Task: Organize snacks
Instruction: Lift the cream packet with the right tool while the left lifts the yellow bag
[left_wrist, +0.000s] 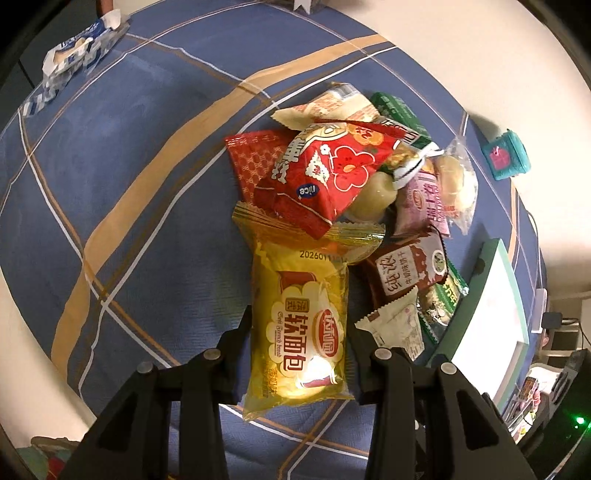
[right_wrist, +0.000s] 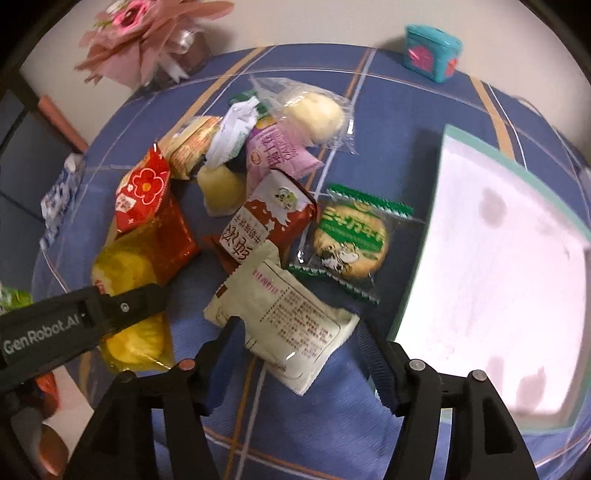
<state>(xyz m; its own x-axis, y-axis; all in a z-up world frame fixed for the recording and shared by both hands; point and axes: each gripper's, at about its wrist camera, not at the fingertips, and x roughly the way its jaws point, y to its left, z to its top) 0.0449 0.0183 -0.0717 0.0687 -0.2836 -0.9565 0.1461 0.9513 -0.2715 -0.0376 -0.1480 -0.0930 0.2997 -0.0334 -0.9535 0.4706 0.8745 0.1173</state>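
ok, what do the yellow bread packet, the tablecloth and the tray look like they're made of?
Yellow bread packet: thin glossy plastic film, partly see-through; glare spots and crimped, serrated end seals.
Tablecloth: woven fabric, matte; blue with tan and white plaid lines, soft creases in the right wrist view.
Tray: rigid, with a green rim and a smooth white base; probably plastic, though glare leaves that open.

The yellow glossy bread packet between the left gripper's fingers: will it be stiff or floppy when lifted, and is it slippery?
The yellow glossy bread packet looks puffy and soft, so it will probably sag at both ends. Its shiny film may slip somewhat in the left gripper. The red flower-print snack bag overlaps its far end and may shift.
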